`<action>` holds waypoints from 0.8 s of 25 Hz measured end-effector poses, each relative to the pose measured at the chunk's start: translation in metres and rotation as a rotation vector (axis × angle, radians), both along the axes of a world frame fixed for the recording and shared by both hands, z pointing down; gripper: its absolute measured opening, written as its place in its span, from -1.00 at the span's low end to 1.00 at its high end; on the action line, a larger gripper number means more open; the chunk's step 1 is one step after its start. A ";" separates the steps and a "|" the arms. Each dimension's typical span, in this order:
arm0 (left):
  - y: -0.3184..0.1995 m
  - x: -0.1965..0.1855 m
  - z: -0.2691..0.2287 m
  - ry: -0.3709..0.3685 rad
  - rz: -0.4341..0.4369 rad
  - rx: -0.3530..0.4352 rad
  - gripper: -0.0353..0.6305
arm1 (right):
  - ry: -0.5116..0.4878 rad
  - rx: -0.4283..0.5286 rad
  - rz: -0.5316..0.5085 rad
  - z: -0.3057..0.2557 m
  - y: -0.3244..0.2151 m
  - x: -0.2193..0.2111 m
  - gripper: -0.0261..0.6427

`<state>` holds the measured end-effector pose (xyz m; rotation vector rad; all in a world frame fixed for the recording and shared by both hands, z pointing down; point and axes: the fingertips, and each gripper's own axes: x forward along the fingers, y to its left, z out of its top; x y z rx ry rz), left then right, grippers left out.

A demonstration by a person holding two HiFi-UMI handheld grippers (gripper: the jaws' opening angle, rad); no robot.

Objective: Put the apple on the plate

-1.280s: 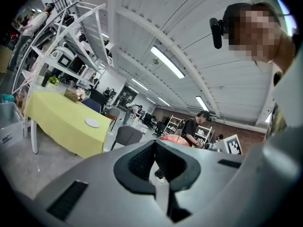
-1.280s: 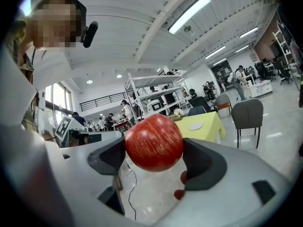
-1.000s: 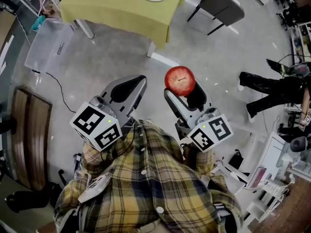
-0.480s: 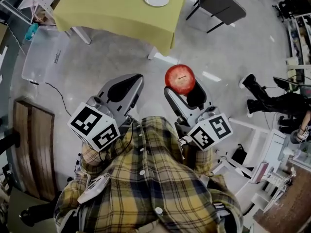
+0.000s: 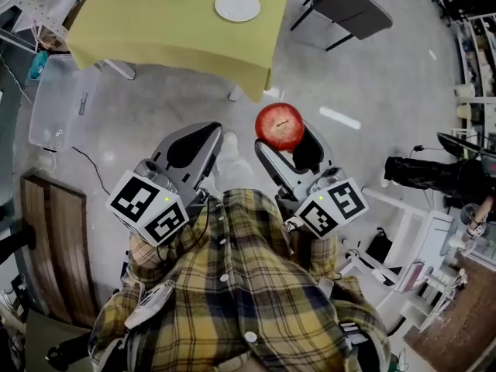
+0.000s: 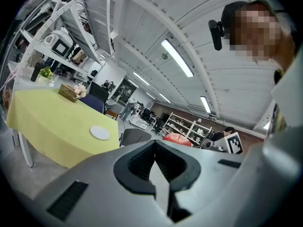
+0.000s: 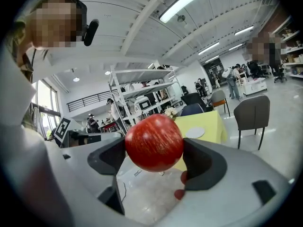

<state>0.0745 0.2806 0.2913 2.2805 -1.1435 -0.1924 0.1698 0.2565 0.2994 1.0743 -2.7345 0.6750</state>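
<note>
A red apple is clamped between the jaws of my right gripper, held in the air above the floor; the right gripper view shows the same apple filling the gap of that gripper. A white plate lies near the right end of the yellow-green table ahead, small and far in the left gripper view as the plate and in the right gripper view as the plate. My left gripper hangs beside the right one, shut and empty, its jaws meeting.
A dark grey chair stands to the right of the table. A clear plastic box sits on the floor at the left, a wooden bench nearer me. A person in black is at the right, by white shelving.
The table and plate have drifted lower and closer in the head view. The person in black at the right has shifted. Both grippers keep their pose, the apple still held.
</note>
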 end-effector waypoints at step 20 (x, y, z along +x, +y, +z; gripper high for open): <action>-0.157 0.000 -0.019 -0.033 -0.141 0.045 -0.87 | -0.023 0.048 -0.100 -0.018 -0.166 0.014 0.20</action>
